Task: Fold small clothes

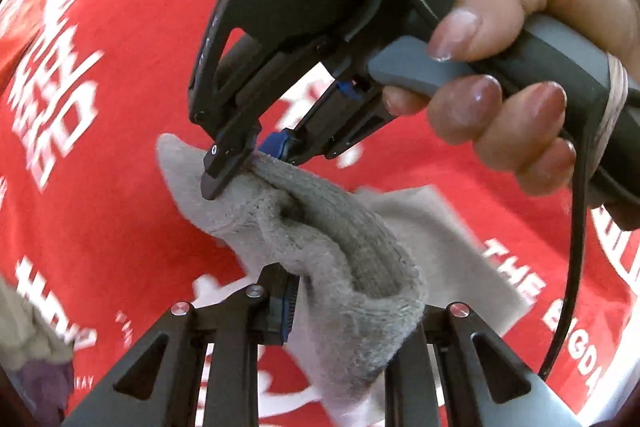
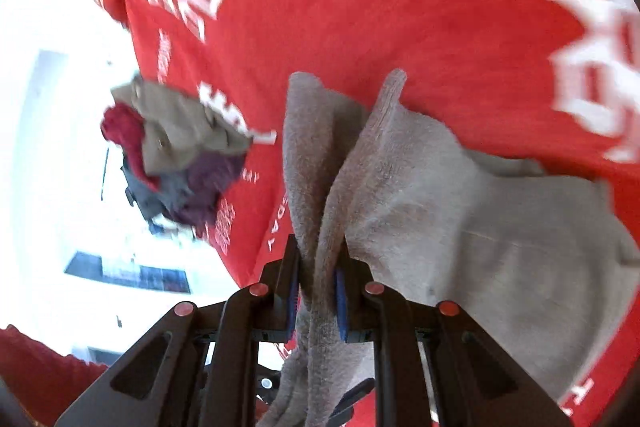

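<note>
A grey sock (image 1: 320, 227) hangs between both grippers above a red cloth with white lettering (image 1: 132, 107). In the left wrist view my left gripper (image 1: 344, 307) is shut on the sock's bunched open end, and one blue pad shows beside the fabric. A hand (image 1: 520, 99) holds my right gripper (image 1: 248, 163), which pinches the sock's other end. The right wrist view shows the right gripper (image 2: 316, 291) shut on a fold of the sock (image 2: 400, 167), blue pads pressing both sides. The rest of the sock drapes to the right onto the red cloth (image 2: 360, 7).
A pile of small clothes (image 2: 176, 155) in beige, dark red and purple lies at the red cloth's left edge; it also shows as a pile (image 1: 32, 347) at the lower left of the left wrist view. Beyond that edge is a bright floor (image 2: 60, 147). A black cable (image 1: 576, 267) trails from the right gripper.
</note>
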{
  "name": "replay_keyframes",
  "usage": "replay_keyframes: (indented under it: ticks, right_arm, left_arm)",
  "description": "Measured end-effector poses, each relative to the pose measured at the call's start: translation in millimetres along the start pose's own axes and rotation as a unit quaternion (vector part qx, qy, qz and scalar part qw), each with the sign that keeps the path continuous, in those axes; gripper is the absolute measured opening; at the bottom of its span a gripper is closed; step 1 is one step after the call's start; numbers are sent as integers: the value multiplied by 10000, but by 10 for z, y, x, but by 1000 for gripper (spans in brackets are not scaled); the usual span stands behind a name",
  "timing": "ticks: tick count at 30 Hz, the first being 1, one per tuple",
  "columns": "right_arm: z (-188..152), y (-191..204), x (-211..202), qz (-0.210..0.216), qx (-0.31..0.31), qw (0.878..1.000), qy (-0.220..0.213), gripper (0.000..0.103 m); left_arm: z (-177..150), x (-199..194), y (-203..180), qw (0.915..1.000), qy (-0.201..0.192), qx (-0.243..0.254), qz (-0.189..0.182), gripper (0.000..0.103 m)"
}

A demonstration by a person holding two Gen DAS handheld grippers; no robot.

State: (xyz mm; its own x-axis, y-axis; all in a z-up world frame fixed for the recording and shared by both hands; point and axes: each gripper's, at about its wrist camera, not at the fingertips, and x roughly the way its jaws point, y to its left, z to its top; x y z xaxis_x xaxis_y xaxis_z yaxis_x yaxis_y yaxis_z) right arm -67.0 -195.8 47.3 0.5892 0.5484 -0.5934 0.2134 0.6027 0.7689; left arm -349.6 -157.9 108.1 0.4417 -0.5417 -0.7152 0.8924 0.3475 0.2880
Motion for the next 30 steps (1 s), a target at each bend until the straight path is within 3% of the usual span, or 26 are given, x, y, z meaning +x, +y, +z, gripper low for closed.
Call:
replay_keyframes:
  ticks: [6, 10, 11, 12, 13, 14, 15, 17, 21, 24, 26, 28, 30]
  right_arm:
    - [-405, -1137, -659, -439, 984, 9928, -530, 16]
    - [-727, -1897, -574, -870, 1762, 9793, -487, 16]
    - [-808, -2033, -529, -928, 1898, 9765, -435, 16]
    - [-861, -2093, -511, -909, 1949, 9756, -445, 16]
    - [-885, -2109, -502, -873, 1955, 9755, -501, 16]
    - [-892, -2103, -522, -865, 1939, 9756, -563, 17]
    - [-889, -2069, -536, -898, 1928, 9753, -595, 19]
    - [-897, -1993, -581, -988, 1959, 9742, -523, 24]
    - [-1065, -1714, -730, -1053, 2069, 9709, -584, 52]
    - [-1416, -1542, -919, -856, 2379, 9634, -891, 55]
    - [-1668, -1463, -1012, -736, 2573, 9578, -1046, 58]
    - [-1953, -1362, -1029, -488, 2724, 9540, -1155, 65]
    - [-2122, -1308, -944, -284, 2853, 9505, -1198, 68]
  left_arm:
    - [-1, 450, -732, 9973, 356, 460, -448, 19]
    - [-161, 809, -1048, 9916, 898, 713, -597, 20]
    - [-204, 861, -1085, 9899, 1043, 733, -627, 22]
    - [-222, 868, -1098, 9895, 1087, 725, -617, 32]
    - [-228, 834, -1084, 9898, 1087, 680, -620, 41]
    - [-229, 794, -1040, 9905, 1047, 622, -634, 63]
    - [-233, 722, -955, 9915, 981, 534, -661, 77]
    - [-241, 536, -778, 9920, 918, 369, -789, 78]
    - [-346, 324, -286, 9871, 1178, -197, -1069, 78]
    - [-505, 353, 282, 9714, 1660, -1212, -1193, 78]
    - [-628, 468, 587, 9618, 1887, -1673, -1068, 78]
    - [-785, 567, 811, 9564, 2043, -1946, -751, 78]
    - [-857, 731, 976, 9522, 2132, -2075, -687, 78]
